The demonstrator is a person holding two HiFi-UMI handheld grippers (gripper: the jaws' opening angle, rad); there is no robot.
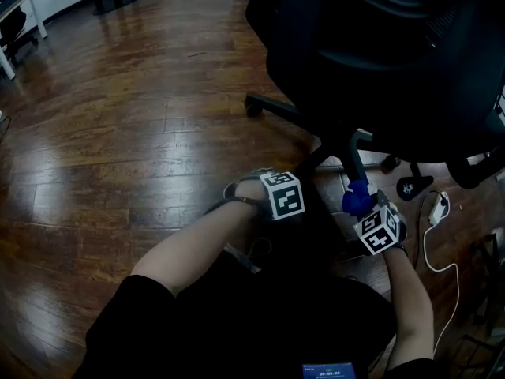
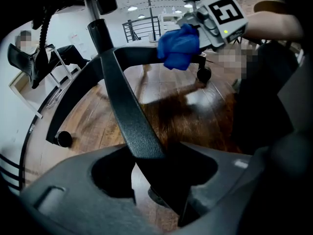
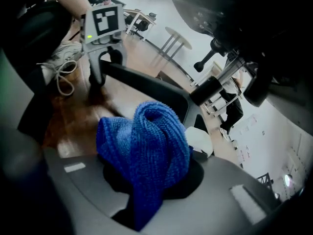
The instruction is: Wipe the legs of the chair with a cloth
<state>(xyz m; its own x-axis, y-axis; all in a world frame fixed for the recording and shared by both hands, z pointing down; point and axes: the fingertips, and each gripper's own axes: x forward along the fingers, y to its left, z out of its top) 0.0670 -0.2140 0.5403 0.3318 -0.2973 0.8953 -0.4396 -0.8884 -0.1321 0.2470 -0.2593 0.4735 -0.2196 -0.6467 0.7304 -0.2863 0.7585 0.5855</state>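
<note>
No readable text, small screen (image 1: 329,371) at lower edge shows digits too blurred

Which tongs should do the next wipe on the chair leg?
Right. The right tongs hold the bunched blue knitted cloth; the left tongs are clamped on the black plastic chair leg, apparently steadying it, and carry no cloth.

Head view steeply down, gripper views low, close — seemingly facing each other across chair leg (image 2: 127,106).

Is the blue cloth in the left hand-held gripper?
No, the blue cloth sits between the jaws of the right hand-held gripper; the left hand-held gripper clamps a chair leg.
</note>
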